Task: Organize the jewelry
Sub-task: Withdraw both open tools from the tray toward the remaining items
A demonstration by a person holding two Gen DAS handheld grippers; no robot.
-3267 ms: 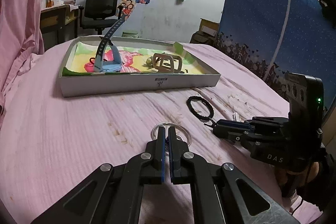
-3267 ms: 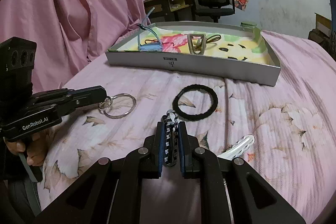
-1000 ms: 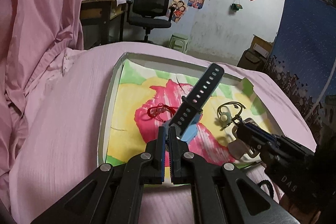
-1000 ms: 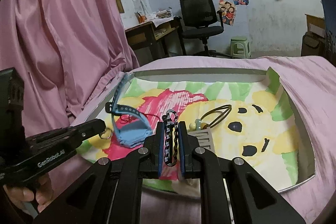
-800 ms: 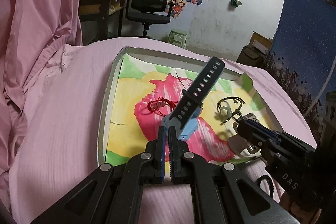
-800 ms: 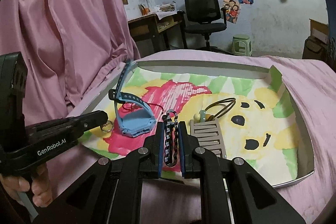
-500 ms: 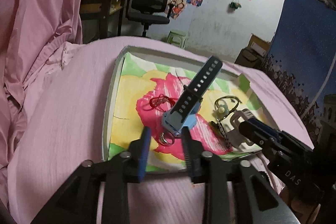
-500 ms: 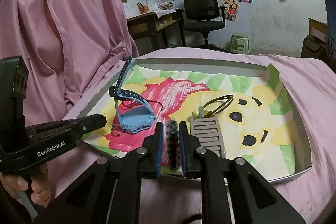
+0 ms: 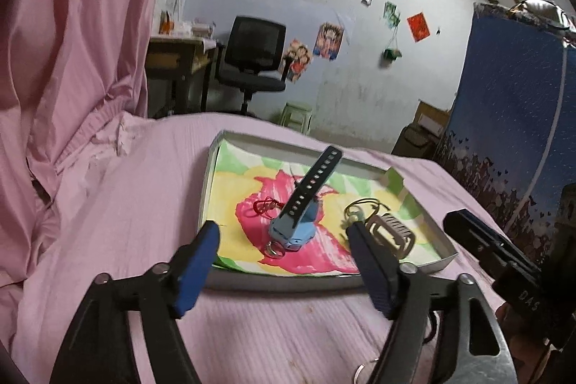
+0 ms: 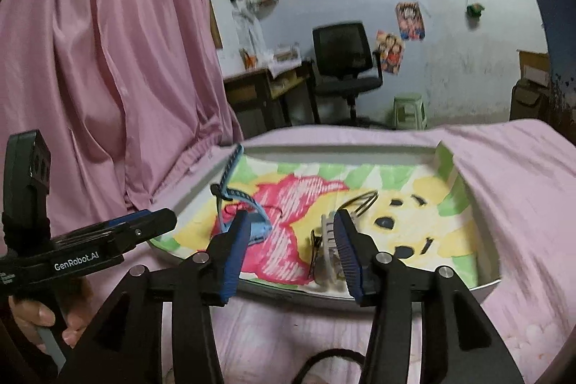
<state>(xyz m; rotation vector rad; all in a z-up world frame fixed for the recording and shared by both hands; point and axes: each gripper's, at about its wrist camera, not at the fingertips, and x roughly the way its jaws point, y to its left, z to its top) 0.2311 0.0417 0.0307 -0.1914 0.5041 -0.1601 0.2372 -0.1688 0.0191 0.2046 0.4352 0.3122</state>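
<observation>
**Both tools opening over the tray**

My left tool [image 9: 282,270] is spreading wide, nothing between the pads — the key ring [image 9: 275,249] lies in the tray [image 9: 288,283] beside the blue watch [image 9: 297,229]. Right tool [image 10: 289,252] opening too, empty; the dark chain [image 10: 314,254] rests in the tray beside the grey clip [image 10: 329,240].

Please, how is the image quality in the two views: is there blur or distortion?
Left wrist view: mostly sharp; fisheye bends the wall, and the tray and blue watch are clear. Right wrist view: softer, with motion blur on the chair and the hair clip.
</observation>
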